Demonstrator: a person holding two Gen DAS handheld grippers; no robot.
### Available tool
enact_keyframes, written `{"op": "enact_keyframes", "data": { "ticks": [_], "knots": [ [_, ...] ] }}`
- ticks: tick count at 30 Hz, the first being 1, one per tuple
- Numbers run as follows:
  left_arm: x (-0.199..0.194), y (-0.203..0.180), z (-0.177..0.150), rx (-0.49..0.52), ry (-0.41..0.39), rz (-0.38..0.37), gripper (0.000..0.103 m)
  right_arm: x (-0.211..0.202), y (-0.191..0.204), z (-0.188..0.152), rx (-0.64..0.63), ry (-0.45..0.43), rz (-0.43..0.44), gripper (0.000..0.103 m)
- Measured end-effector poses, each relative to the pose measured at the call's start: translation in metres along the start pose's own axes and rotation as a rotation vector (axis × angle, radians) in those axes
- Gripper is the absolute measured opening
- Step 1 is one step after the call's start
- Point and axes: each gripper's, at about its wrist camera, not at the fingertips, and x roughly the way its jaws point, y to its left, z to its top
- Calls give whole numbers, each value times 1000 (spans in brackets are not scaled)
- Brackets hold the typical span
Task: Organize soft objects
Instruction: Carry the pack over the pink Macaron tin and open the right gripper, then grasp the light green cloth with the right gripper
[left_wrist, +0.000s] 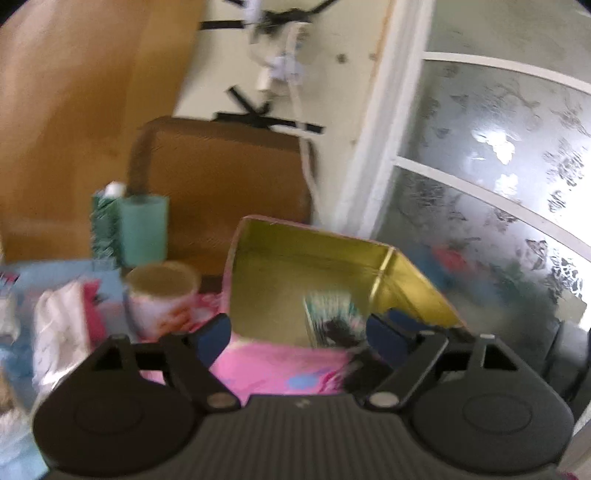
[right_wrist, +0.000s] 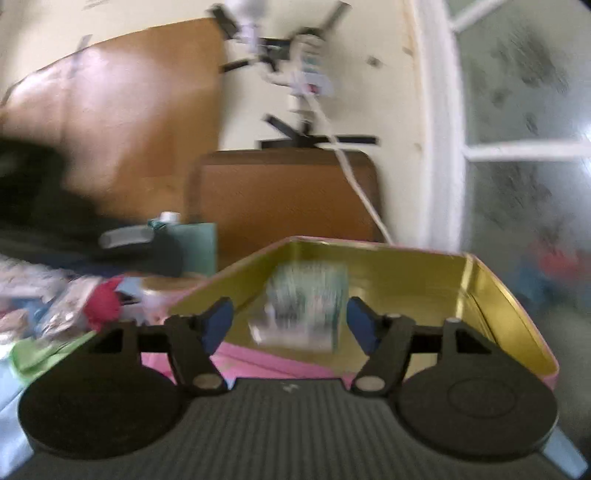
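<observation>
A pink tin box with a gold inside (left_wrist: 310, 266) stands open ahead of both grippers; it also shows in the right wrist view (right_wrist: 406, 280). A green-and-white patterned soft packet (left_wrist: 332, 317) lies inside it, also seen in the right wrist view (right_wrist: 306, 306), blurred. My left gripper (left_wrist: 297, 334) is open just in front of the box, with nothing between its blue pads. My right gripper (right_wrist: 290, 325) is open at the box's near edge, the packet beyond its fingertips. White and red soft items (left_wrist: 66, 325) lie on the left.
A patterned mug (left_wrist: 162, 299) stands left of the box. A teal cylinder (left_wrist: 144, 229) and a green patterned carton (left_wrist: 103, 221) stand behind it. A brown chair back (left_wrist: 229, 177) and a frosted window (left_wrist: 498, 184) lie beyond. A red soft piece (right_wrist: 103, 302) lies at left.
</observation>
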Motion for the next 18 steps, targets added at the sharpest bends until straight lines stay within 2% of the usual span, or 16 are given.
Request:
{"op": "enact_keyframes", "data": {
  "ticks": [4, 7, 12, 14, 16, 18],
  "knots": [
    [-29, 44, -27, -55, -18, 99, 84, -16, -7, -10, 94, -52, 41, 71],
    [-54, 85, -50, -138, -17, 191, 84, -26, 15, -14, 96, -57, 145, 71],
    [-91, 139, -76, -224, -37, 359, 84, -16, 73, -19, -33, 63, 387, 73],
    [-100, 151, -84, -228, -61, 415, 84, -9, 100, -20, -93, 124, 465, 79],
    [-107, 163, -92, -245, -79, 438, 84, -5, 124, -22, -160, 156, 501, 87],
    [-114, 176, -92, -319, -100, 388, 84, 0, 148, -25, -237, 171, 513, 89]
  ]
}}
